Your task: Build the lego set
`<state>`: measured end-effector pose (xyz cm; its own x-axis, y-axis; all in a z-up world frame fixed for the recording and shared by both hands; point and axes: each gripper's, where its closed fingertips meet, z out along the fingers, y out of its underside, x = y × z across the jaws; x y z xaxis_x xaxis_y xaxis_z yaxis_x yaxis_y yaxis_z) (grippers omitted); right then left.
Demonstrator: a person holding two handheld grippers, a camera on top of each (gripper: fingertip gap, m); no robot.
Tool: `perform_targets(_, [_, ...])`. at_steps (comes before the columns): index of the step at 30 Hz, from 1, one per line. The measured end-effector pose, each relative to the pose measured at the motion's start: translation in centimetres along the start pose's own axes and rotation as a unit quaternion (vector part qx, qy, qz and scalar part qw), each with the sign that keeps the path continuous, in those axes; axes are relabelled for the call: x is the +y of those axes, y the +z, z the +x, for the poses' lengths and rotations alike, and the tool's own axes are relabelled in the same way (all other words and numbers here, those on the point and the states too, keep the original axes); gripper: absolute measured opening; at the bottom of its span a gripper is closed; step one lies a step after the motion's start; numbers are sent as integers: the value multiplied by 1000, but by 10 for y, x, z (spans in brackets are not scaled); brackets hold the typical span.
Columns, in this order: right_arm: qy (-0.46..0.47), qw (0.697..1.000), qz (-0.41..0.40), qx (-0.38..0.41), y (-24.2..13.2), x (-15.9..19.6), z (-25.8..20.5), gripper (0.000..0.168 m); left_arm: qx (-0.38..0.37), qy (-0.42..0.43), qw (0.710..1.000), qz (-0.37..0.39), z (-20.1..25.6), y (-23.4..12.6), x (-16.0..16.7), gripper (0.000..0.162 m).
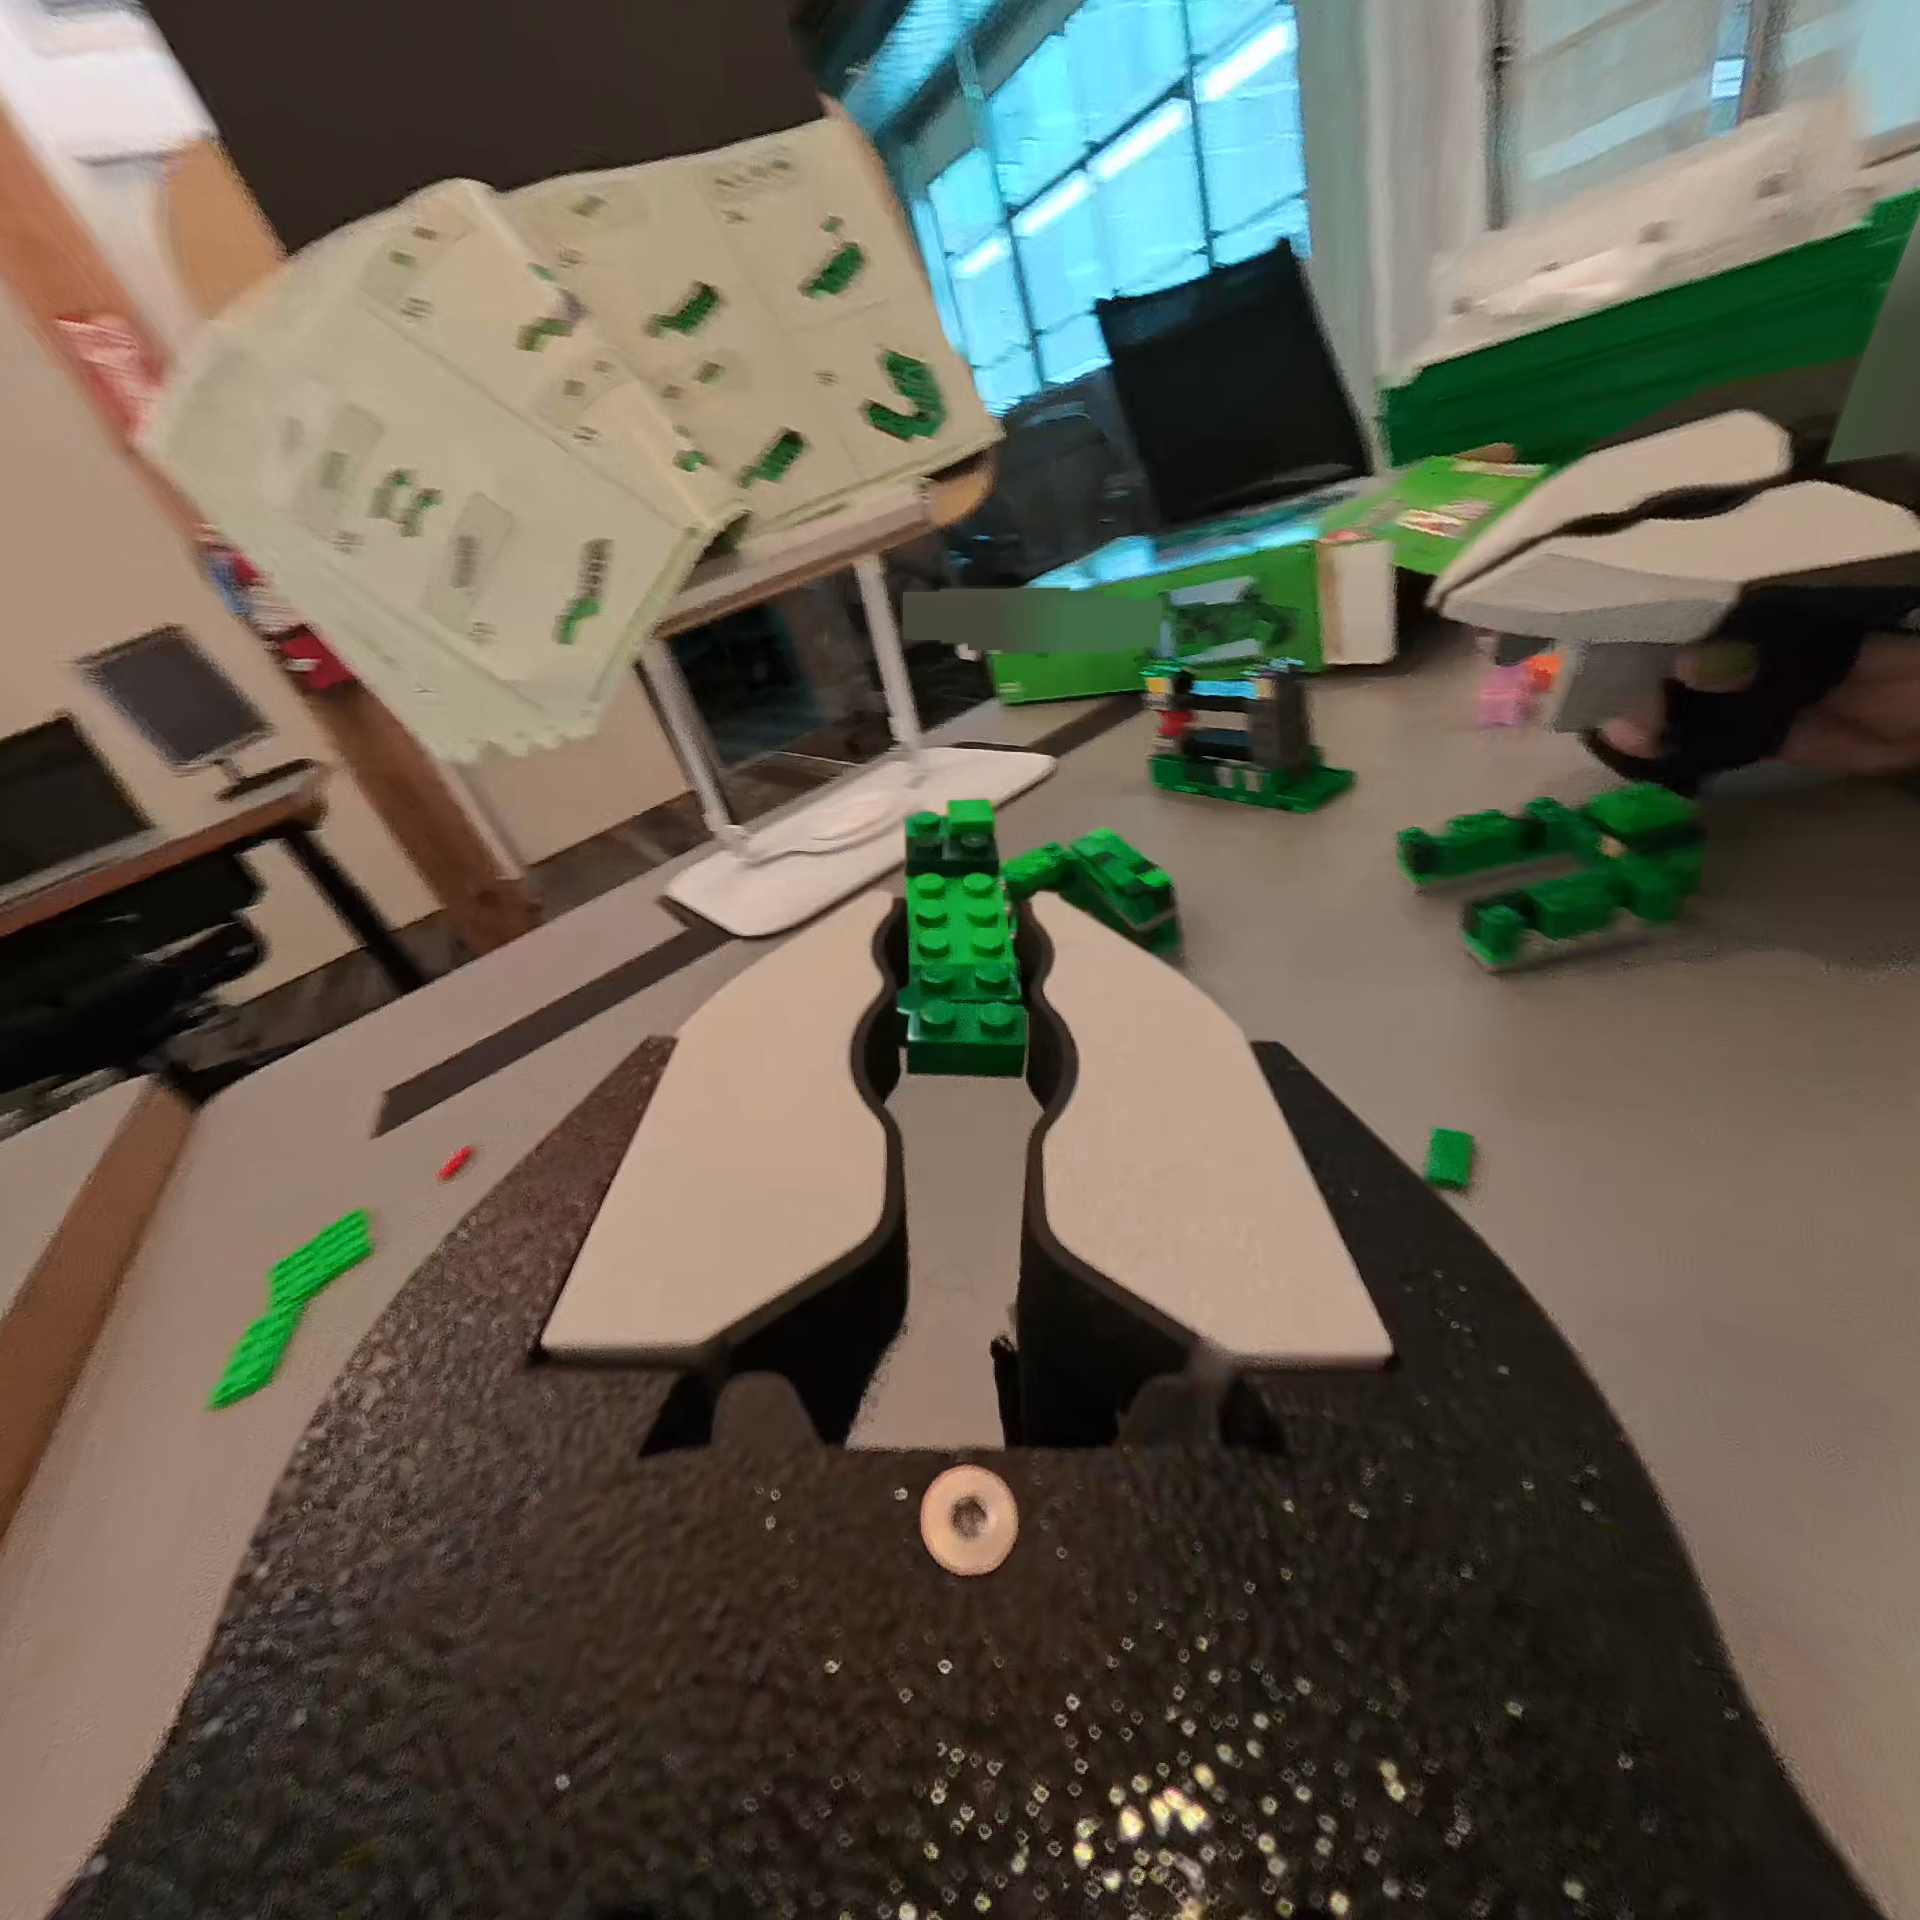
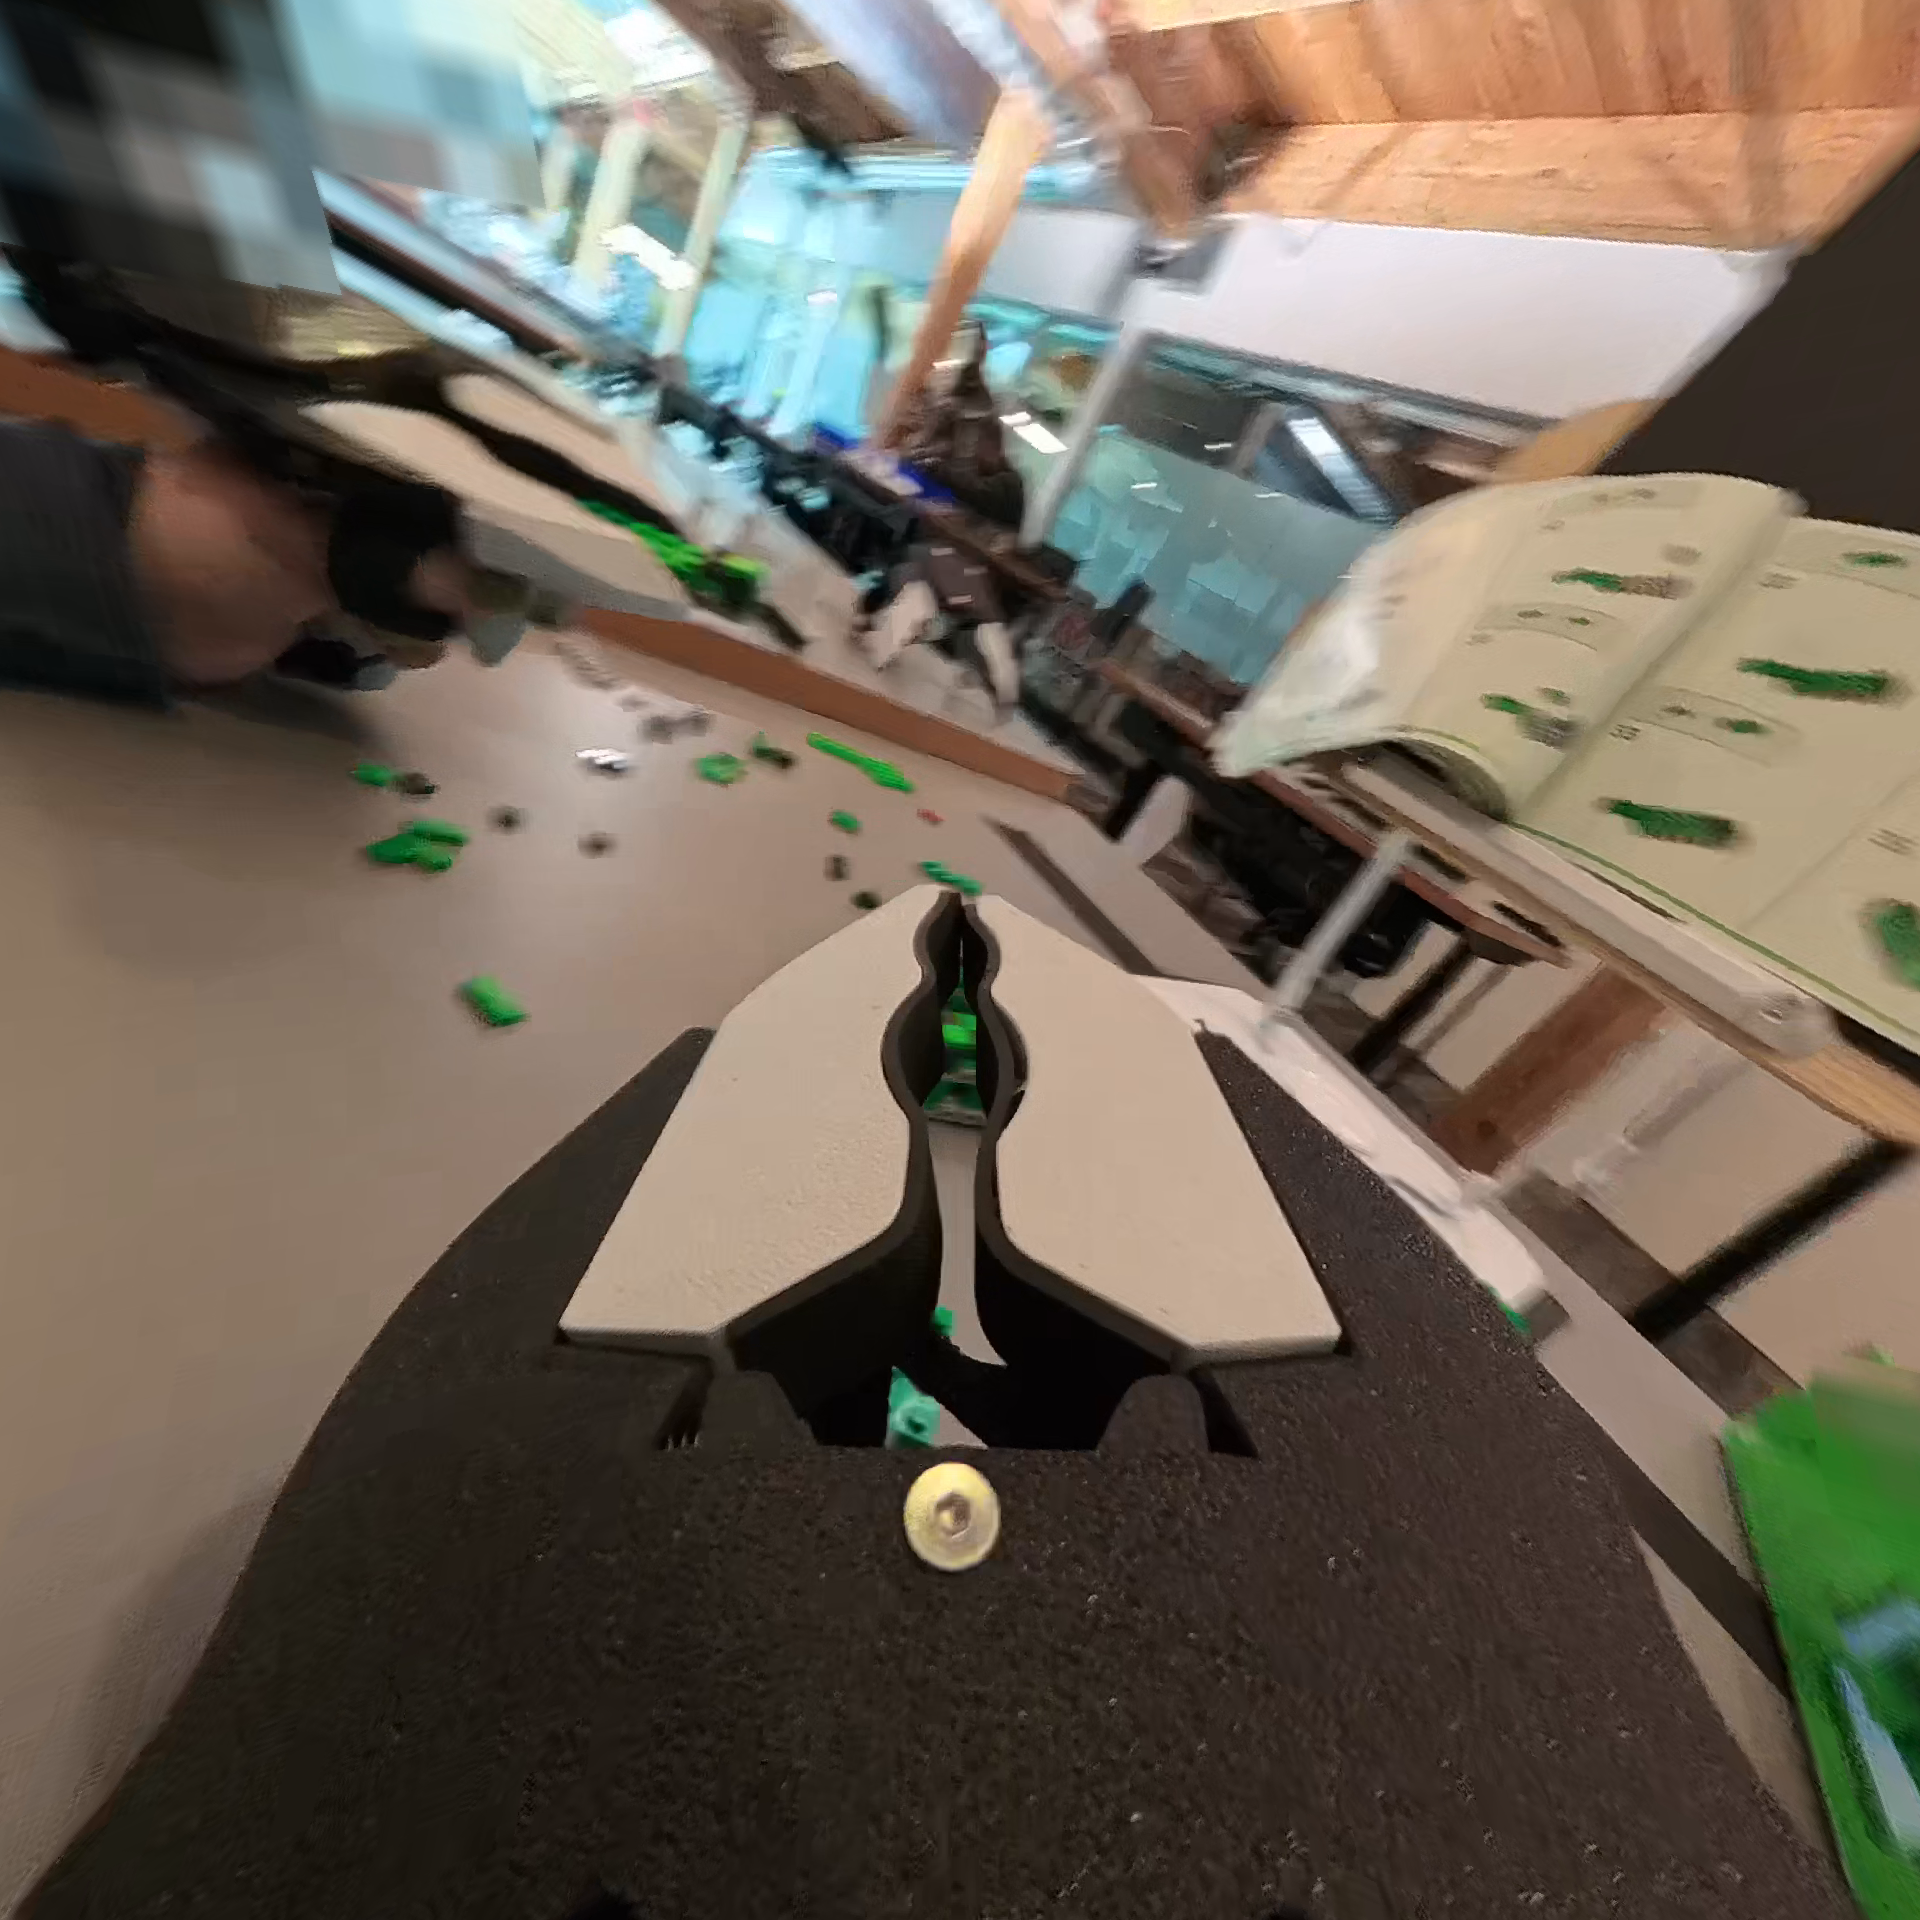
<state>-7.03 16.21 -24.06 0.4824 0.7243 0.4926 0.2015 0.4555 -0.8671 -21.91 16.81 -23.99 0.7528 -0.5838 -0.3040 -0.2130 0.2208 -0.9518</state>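
Observation:
My left gripper [image 1: 961, 914] is shut on a green studded brick assembly [image 1: 966, 977] and holds it above the grey table [image 1: 1558, 1247]. Just beyond it lies another green assembly [image 1: 1112, 873]. A larger green build [image 1: 1558, 883] lies to the right. My right gripper [image 1: 1662, 520] hovers above that build, held by a hand. In the right wrist view my right gripper [image 2: 961, 909] has its fingertips together. Green bits [image 2: 961, 1039] show through the gap lower down; I cannot tell whether they are held. The left gripper [image 2: 499, 488] shows blurred at upper left with its green assembly [image 2: 717, 571].
An open instruction booklet [image 1: 582, 416] sits on a white stand [image 1: 862, 842]; it also shows in the right wrist view [image 2: 1662, 707]. A green box [image 1: 1195, 623] and a small dark-and-green build [image 1: 1236, 738] stand behind. Loose green plates [image 1: 301, 1299] and scattered bricks [image 2: 416, 842] lie on the table. Across from one pair of fingers to the other is roughly 15 cm.

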Motion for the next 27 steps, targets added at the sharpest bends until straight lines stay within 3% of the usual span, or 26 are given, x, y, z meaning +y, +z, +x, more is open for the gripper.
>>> perform_targets(5, [12,970,-88,-227,16,-10,-72,2,133,-19,991,-23,23,-12,6,19])
perform_targets(12, [14,860,-268,-433,35,31,-110,14,240,-72,967,-37,42,-29,6,19])
perform_targets(19, [-9,800,-340,-495,35,47,-119,12,276,-68,956,-67,57,-28,12,19])
perform_targets(27, [-28,795,-360,-488,33,53,-122,8,301,-62,948,-76,70,-26,13,19])
